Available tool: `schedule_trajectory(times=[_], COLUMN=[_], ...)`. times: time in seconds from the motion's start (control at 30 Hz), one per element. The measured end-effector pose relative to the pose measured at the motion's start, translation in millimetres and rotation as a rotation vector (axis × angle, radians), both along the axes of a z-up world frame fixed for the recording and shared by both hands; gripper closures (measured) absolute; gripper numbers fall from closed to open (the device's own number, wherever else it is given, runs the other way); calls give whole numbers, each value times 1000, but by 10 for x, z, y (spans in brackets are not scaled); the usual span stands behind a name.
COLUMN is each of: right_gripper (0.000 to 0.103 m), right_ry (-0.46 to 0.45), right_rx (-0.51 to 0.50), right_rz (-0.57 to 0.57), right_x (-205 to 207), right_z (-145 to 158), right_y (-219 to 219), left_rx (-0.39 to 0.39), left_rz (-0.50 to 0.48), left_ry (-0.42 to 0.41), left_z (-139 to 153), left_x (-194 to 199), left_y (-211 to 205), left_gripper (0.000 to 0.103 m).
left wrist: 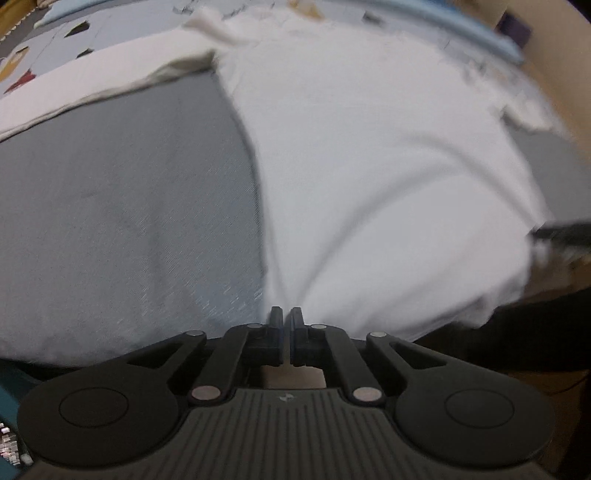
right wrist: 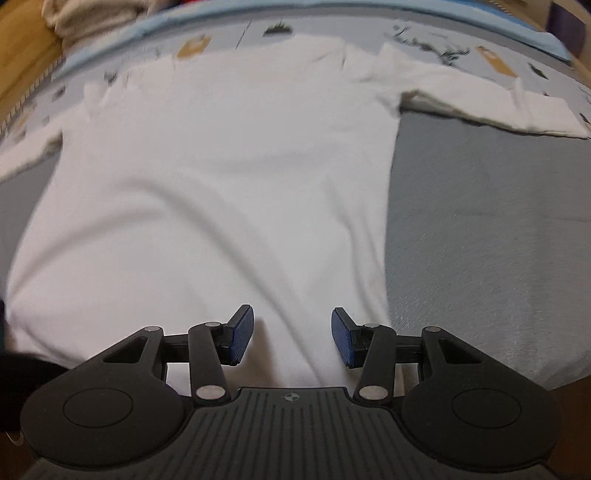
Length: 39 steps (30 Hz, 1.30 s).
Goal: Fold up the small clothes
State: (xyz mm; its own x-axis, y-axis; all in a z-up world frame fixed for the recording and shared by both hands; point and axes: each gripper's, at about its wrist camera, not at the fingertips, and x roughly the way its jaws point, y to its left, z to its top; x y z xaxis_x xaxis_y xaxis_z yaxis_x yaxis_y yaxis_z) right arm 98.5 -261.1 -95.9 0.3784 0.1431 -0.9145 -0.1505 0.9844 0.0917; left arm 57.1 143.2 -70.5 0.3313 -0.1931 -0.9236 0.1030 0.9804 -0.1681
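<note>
A white long-sleeved shirt [left wrist: 369,166] lies spread flat on a grey cloth surface [left wrist: 129,221], collar at the far end, hem near me. My left gripper [left wrist: 286,317] is shut on the shirt's near-left hem corner, with creases radiating from the pinch. In the right wrist view the shirt [right wrist: 221,166] fills the middle, one sleeve [right wrist: 498,103] stretched out to the right. My right gripper [right wrist: 291,332] is open, its blue pads either side of the hem over the near-right part of the shirt, holding nothing.
The grey surface [right wrist: 480,240] extends right of the shirt. A patterned blue-edged blanket [right wrist: 424,33] lies beyond the collar. A beige cloth bundle [right wrist: 92,14] sits at the far left. A dark object [left wrist: 565,232] juts in at the right edge of the left wrist view.
</note>
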Motion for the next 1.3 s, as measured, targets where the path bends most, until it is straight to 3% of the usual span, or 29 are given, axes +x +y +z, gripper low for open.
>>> schedule_trajectory(times=[0.03, 0.07, 0.1, 0.17, 0.23, 0.3, 0.33, 0.43, 0.47, 0.5, 0.57, 0.6, 0.7, 0.87, 0.97, 1.07, 1.1, 1.17, 1.23, 1.3], right_gripper=[63, 80, 90, 101, 101, 101, 101, 98, 90, 75, 66, 66, 65, 66, 65, 62, 61, 59, 53, 53], right_ry=[23, 37, 38, 34, 42, 29, 16, -76, -106, -119, -101, -75, 31, 20, -47, -111, -106, -53, -36, -54], right_rx=[-22, -41, -60, -57, -63, -127, -127, 12, 50, 68, 74, 59, -41, -97, -29, 13, 7, -58, -126, -125], right_rz=[10, 17, 21, 15, -16, -40, -53, -72, -58, -42, -12, 2, 30, 62, 66, 78, 83, 91, 100, 96], right_x=[-1, -4, -18, -40, -62, -109, -130, -155, -171, -183, -190, -179, -167, -194, -217, -195, -187, -172, -201, -188], right_z=[-53, -97, -112, -87, -86, -84, -65, 96, 139, 153, 93, 24, -196, -129, -29, 47, 10, -118, -193, -125], right_y=[24, 34, 30, -25, -111, -165, -197, -281, -271, -246, -182, -156, -82, -25, -22, 11, 57, 123, 174, 221], left_rx=[-19, -34, -47, -63, -52, -28, -22, -7, 2, 15, 79, 125, 170, 135, 99, 127, 159, 181, 150, 100], left_rz=[-5, -15, -30, -69, -113, -137, -145, -137, -127, -116, -94, -90, -127, -106, -73, -51, -54, -68, -63, -32], left_ry=[-17, -32, -39, -49, -53, -54, -57, -70, -70, -64, -4, 46, 52, -1, -60, -9, 33, 34, -4, -60], left_z=[33, 53, 72, 92, 79, 64, 60, 46, 33, 5, -111, -198, -194, -106, 8, -79, -155, -161, -78, 45], left_x=[17, 6, 6, 4, 13, 34, 53, 126, 152, 173, 239, 248, 214, 185, 228, 319, 342, 338, 339, 335], left_y=[-11, -42, -80, -187, -310, -412, -461, -554, -559, -549, -533, -526, -577, -544, -486, -478, -487, -534, -543, -495], left_gripper=[89, 86, 79, 70, 59, 59, 59, 57, 56, 55, 54, 55, 55, 55, 55, 54, 55, 54, 53, 53])
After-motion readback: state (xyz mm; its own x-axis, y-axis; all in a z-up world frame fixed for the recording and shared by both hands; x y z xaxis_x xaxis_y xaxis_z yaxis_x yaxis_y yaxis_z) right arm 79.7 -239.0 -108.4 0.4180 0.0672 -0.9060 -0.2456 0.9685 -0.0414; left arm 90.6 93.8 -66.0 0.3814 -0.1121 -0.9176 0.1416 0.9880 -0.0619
